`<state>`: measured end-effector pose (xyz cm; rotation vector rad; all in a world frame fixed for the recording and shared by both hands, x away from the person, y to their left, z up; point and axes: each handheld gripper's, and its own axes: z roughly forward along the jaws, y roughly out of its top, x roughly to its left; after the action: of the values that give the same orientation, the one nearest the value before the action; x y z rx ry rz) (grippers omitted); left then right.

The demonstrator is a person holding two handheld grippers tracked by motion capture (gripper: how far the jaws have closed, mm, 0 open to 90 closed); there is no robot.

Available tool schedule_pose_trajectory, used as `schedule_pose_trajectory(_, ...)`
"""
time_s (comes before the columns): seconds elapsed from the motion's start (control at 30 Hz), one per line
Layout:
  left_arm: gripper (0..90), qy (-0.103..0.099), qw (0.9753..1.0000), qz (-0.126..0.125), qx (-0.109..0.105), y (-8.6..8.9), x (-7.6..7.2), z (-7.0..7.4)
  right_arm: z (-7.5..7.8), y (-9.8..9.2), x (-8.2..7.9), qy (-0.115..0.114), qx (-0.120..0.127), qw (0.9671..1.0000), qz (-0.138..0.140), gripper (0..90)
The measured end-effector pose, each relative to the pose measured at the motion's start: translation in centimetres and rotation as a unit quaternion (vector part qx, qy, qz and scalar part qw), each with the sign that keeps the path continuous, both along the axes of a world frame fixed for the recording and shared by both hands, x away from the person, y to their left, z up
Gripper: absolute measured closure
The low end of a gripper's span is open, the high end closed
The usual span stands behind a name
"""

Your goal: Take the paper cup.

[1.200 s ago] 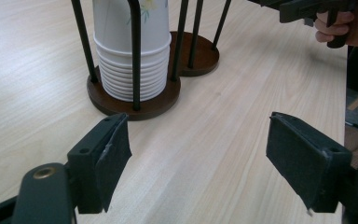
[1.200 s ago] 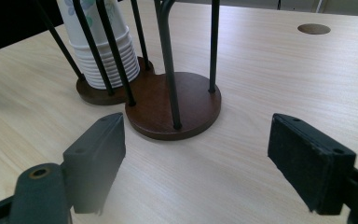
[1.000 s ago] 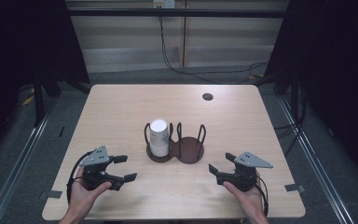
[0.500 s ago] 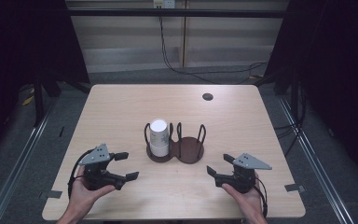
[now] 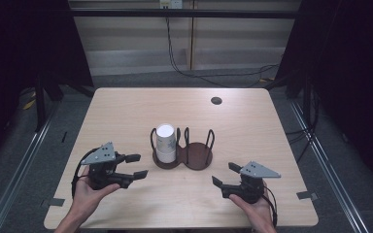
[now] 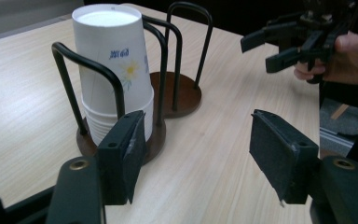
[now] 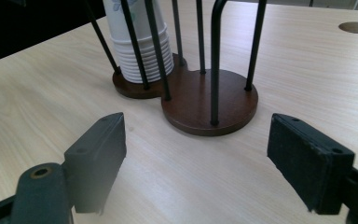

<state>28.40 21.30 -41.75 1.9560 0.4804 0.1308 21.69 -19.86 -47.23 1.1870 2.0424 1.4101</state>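
Observation:
A brown two-bay cup holder [image 5: 193,155] with black wire hoops stands mid-table. Its left bay holds an upside-down stack of white paper cups [image 5: 165,142] with a flower print [image 6: 116,65]; the right bay [image 7: 208,100] is bare. My left gripper [image 5: 137,166] is open, held left of the holder and pointing at it, nothing between its pads [image 6: 279,161]. My right gripper [image 5: 225,174] is open too, to the holder's front right, aimed at the bare bay [image 7: 196,156]. The right gripper [image 6: 272,46] also appears far off in the left gripper view.
A round dark hole [image 5: 216,100] sits in the wooden table [image 5: 126,111] near the far right. Dark curtains and cables lie beyond the back edge. Metal rails run along the floor on both sides.
The left gripper has shifted slightly right toward the holder. The right gripper has moved a little back toward the front edge. Both stay open.

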Motion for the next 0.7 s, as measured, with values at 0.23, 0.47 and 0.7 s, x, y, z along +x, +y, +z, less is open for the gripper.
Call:
schedule_pose_trajectory(0.23, 41.2, -0.012, 0.9996, -0.016, 0.022, -1.2, 0.5, 0.3, 0.0, 0.3, -0.1, 0.0, -0.008, 0.9999, 0.012, 18.5)
schedule_pose_trajectory(0.47, 43.1, -0.012, 0.9998, -0.009, 0.012, -1.6, 1.9, 1.5, 0.0, 0.4, -0.1, 0.001, -0.008, 0.9999, 0.015, 18.4)
schedule_pose_trajectory(0.7, 44.9, -0.012, 0.9995, 0.002, 0.028, -1.7, 3.4, 3.1, -0.1, 0.7, -0.1, 0.004, -0.011, 0.9996, 0.027, 18.0)
